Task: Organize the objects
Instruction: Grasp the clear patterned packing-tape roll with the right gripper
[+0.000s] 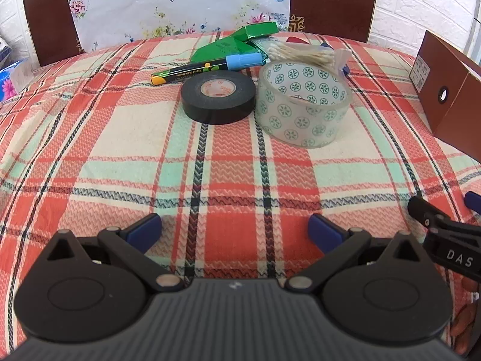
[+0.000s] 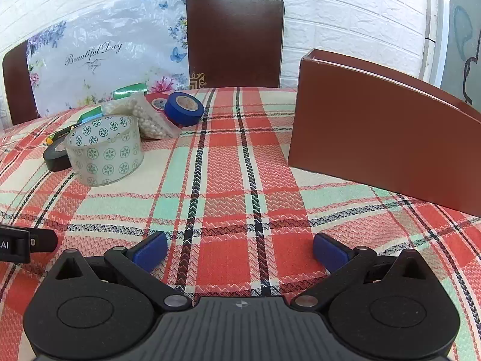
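Note:
A cluster of objects lies at the far side of a plaid tablecloth. It holds a black tape roll [image 1: 218,96] [image 2: 56,157], a clear patterned tape roll [image 1: 302,103] [image 2: 105,150], a marker with a blue cap [image 1: 207,69], a green packet [image 1: 231,45] and a bag of cotton swabs [image 1: 303,52] [image 2: 147,117]. A blue tape roll [image 2: 184,109] and a red roll [image 2: 156,100] lie behind them. My left gripper [image 1: 236,233] is open over bare cloth, well short of the tapes. My right gripper [image 2: 240,251] is open too, with nothing between its fingers.
A tall brown box [image 2: 384,141] [image 1: 451,96] stands open-topped at the right of the table. Brown chair backs [image 2: 234,36] and a flowered plastic bag [image 1: 177,3] stand behind the table. The right gripper's body [image 1: 445,234] shows at the left view's right edge.

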Available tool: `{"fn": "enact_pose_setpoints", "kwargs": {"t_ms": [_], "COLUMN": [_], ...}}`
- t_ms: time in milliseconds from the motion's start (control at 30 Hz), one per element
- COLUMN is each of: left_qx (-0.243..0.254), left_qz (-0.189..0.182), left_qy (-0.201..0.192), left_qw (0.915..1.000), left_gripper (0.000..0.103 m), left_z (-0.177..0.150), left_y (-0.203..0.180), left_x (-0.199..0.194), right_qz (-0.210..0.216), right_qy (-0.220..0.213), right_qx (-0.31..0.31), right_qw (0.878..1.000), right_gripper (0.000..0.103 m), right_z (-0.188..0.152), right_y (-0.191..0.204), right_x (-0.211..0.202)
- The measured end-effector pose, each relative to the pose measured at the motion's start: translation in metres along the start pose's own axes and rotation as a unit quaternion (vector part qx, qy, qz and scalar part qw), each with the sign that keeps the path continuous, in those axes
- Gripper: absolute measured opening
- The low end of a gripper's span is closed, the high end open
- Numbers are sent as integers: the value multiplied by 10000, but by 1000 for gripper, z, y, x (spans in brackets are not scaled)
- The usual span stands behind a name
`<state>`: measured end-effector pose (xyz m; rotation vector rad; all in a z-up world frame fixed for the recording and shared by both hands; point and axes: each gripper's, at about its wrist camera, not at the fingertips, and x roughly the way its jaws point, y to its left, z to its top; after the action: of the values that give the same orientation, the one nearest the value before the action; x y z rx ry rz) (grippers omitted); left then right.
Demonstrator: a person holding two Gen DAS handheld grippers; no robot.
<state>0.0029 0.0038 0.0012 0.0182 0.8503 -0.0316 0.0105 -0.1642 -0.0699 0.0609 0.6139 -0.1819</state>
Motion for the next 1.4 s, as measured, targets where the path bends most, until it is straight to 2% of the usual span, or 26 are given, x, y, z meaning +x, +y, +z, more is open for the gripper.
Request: {"fn": "enact_pose_setpoints", "kwargs": {"t_ms": [700,867,1000,1133,1400], "left_qx": [97,-5,-307,-717,-755], "left_qz": [-15,-31,29,-95,-116], "left_qy": [-360,-448,-798,-1023,-1158], "left_qw": [9993,9990,9963,9921,9903], "left_gripper": [103,103,103,103,103], "left_z": [2,5,5,7,6], "left_y": [13,24,49,66,67], "left_x": [10,14,20,22,23], "right_qz": [-33,218,563,913,1368], "right_qy": [38,30,17,-24,-118], "right_qx": [-162,-343,-642,-933,-1199], "right_qw": [9999,9992,9963,9914,9832], "right_gripper": [102,102,102,101,98], "right_z": [4,11,20,31,60], "right_y": [8,18,36,59,99], "right_x": [7,14,23,35,69]}}
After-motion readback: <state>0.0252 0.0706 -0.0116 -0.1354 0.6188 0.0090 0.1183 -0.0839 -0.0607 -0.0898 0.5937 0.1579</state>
